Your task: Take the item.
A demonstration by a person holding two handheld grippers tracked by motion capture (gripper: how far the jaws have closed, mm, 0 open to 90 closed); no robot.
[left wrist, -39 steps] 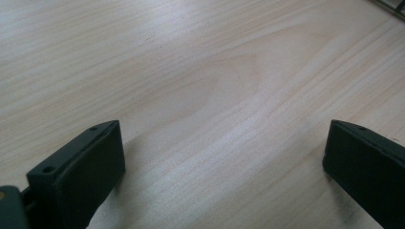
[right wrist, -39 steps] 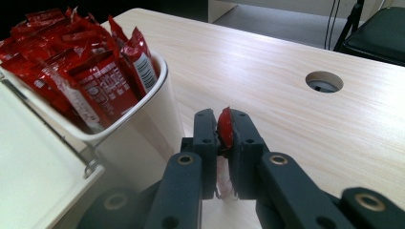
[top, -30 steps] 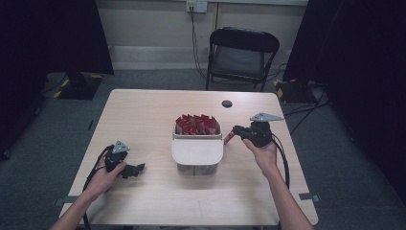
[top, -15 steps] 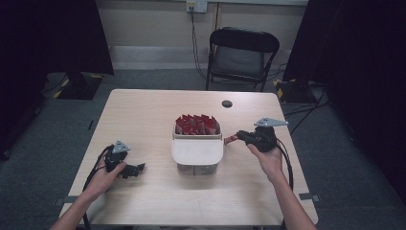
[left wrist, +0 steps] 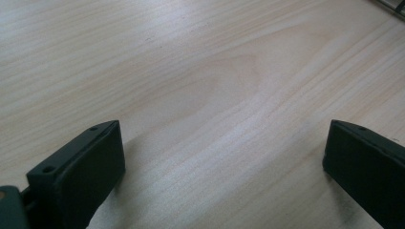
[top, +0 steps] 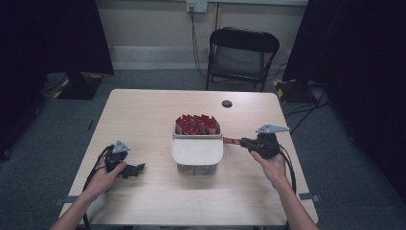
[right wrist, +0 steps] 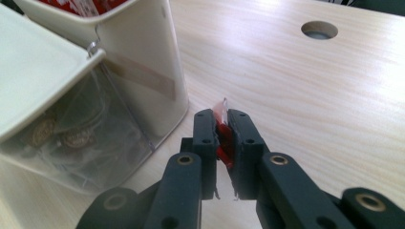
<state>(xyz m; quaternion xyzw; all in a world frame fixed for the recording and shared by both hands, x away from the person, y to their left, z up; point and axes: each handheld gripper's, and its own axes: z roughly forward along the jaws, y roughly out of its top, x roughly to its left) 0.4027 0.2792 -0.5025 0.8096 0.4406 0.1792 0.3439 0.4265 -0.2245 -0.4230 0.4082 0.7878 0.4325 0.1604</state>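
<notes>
At lower left of the high view, the left claw (top: 136, 168) rests released on the surface (top: 143, 115). At centre stands the container (top: 197, 152). Just right of it, the right claw (top: 243, 142) is grasping a red packet (right wrist: 222, 136).

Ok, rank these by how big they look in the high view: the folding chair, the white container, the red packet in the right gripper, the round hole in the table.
1. folding chair
2. white container
3. and 4. red packet and round hole: both tiny, too alike to rank.
</notes>
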